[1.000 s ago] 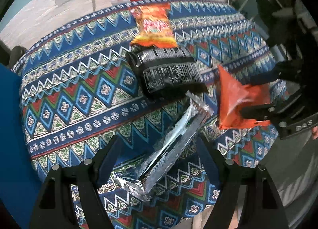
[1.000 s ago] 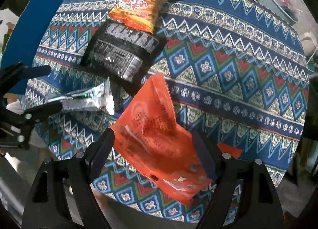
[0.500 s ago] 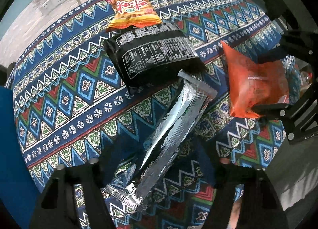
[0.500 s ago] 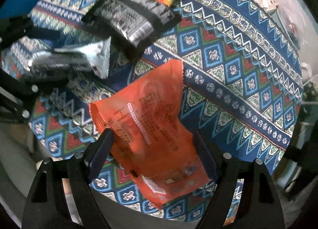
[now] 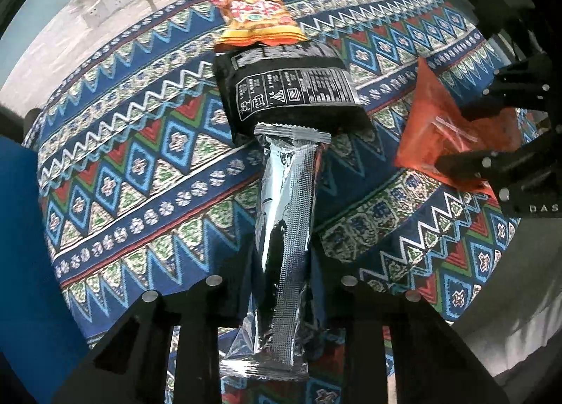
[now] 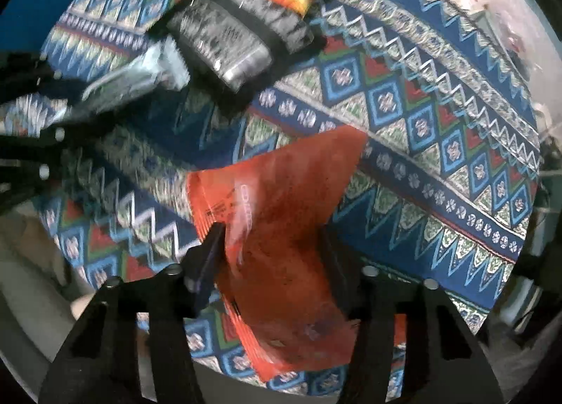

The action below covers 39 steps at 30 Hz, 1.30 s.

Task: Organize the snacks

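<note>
- My left fingers pinch the silver foil stick pack (image 5: 286, 228), long and narrow with crimped ends. Its far end overlaps the black packet; its near end reaches the near edge of the patterned tablecloth (image 5: 116, 172).
- The orange pouch (image 6: 284, 228), flat and crinkled, sits between my right fingers at the near edge, right of the silver one.
- The black packet (image 5: 291, 91) with white print lies flat mid-cloth.
- The orange-yellow chip bag (image 5: 260, 12) lies by the far edge, its near end touching the black packet.
</note>
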Each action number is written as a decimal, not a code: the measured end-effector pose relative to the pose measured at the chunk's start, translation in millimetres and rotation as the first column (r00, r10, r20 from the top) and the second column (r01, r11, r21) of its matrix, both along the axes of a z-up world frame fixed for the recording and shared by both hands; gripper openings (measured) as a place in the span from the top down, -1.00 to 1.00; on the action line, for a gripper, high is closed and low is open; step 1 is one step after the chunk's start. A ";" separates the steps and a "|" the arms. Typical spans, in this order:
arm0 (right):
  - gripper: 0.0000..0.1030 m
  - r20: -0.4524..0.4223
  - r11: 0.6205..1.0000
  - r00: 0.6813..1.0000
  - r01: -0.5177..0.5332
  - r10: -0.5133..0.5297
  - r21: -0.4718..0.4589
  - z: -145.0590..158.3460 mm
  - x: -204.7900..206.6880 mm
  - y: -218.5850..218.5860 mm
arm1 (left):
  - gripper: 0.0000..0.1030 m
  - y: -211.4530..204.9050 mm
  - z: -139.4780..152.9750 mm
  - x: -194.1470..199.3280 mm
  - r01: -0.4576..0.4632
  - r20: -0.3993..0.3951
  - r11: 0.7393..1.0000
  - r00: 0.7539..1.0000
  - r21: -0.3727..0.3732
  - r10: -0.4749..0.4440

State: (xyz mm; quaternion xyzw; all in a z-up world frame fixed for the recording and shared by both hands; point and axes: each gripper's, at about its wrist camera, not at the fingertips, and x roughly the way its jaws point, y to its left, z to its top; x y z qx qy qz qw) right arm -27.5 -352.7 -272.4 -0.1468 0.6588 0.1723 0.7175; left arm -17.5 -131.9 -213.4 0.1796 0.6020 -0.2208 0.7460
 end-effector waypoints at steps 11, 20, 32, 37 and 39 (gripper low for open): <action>0.42 0.070 0.986 0.992 0.096 -0.106 0.133 20.8 23.0 7.3 | 0.44 45.1 41.9 3.0 -0.104 0.039 0.994 0.994 -0.044 0.106; 0.59 0.152 0.983 0.982 0.091 -0.115 0.161 53.7 34.6 20.8 | 0.44 56.5 63.5 10.3 -0.170 0.080 0.984 0.981 -0.061 0.175; 0.71 0.273 0.969 0.951 0.078 -0.142 0.234 91.9 45.0 33.4 | 0.44 69.2 90.7 20.6 -0.216 0.196 0.974 0.954 -0.073 0.226; 0.89 0.325 0.966 0.936 0.055 -0.138 0.251 106.6 47.3 43.0 | 0.44 79.1 103.4 23.0 -0.232 0.238 0.969 0.940 -0.085 0.246; 0.89 0.353 0.965 0.926 0.042 -0.135 0.258 115.3 47.3 47.2 | 0.44 83.7 107.0 24.2 -0.239 0.251 0.967 0.934 -0.089 0.254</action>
